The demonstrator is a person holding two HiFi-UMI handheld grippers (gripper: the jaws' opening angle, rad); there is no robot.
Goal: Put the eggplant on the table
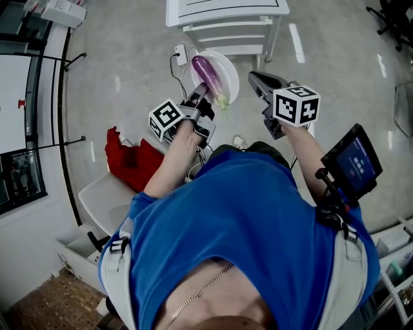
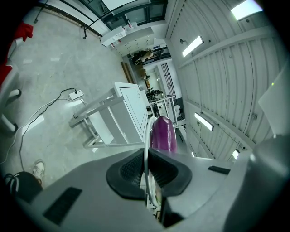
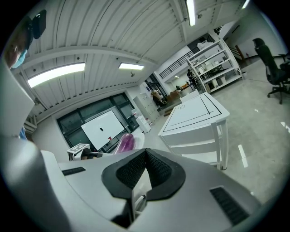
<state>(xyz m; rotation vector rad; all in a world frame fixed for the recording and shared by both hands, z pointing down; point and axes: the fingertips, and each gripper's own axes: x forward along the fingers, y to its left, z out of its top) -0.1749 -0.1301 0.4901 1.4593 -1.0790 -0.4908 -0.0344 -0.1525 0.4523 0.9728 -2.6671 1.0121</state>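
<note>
A purple eggplant (image 1: pixel 208 72) with a green stem lies on a white plate (image 1: pixel 230 82) held in the air above the floor. My left gripper (image 1: pixel 199 94) is shut on the plate's near rim. In the left gripper view the thin white plate rim (image 2: pixel 146 145) runs between the pads and the eggplant (image 2: pixel 163 133) rises just beyond them. My right gripper (image 1: pixel 253 78) hovers to the right of the plate, shut, with nothing in it. In the right gripper view (image 3: pixel 145 154) the eggplant (image 3: pixel 126 142) shows at left. The white table (image 1: pixel 226 9) stands ahead.
A power strip with cable (image 1: pixel 181 54) lies on the floor under the plate. A red cloth (image 1: pixel 130 161) hangs at the left over a white seat (image 1: pixel 103 193). A screen device (image 1: pixel 353 161) sits by my right arm. An office chair (image 3: pixel 272 59) stands far right.
</note>
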